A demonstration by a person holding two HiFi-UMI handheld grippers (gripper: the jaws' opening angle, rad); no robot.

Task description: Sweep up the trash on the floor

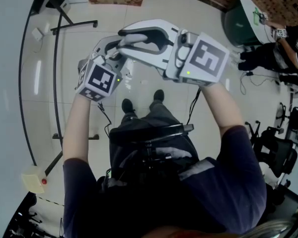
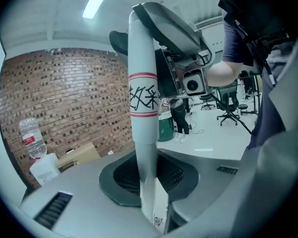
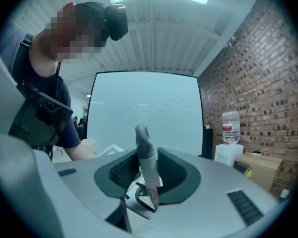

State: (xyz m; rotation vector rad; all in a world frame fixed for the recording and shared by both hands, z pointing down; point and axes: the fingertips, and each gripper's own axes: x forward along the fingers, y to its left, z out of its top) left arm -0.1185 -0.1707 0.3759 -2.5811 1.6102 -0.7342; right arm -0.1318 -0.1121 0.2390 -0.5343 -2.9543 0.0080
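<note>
Left gripper point(image 2: 148, 182) is clenched on an upright white handle point(image 2: 142, 133) that has red bands and black marks around it. Right gripper point(image 3: 149, 180) grasps the same handle higher up, near its rounded top. Both are held close together in front of the person's chest, above pale floor point(image 1: 139, 14) tiles and black shoes point(image 1: 159, 95).

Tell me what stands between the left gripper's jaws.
A white pole with red bands, upright and clamped in the left gripper, seen in the left gripper view.
</note>
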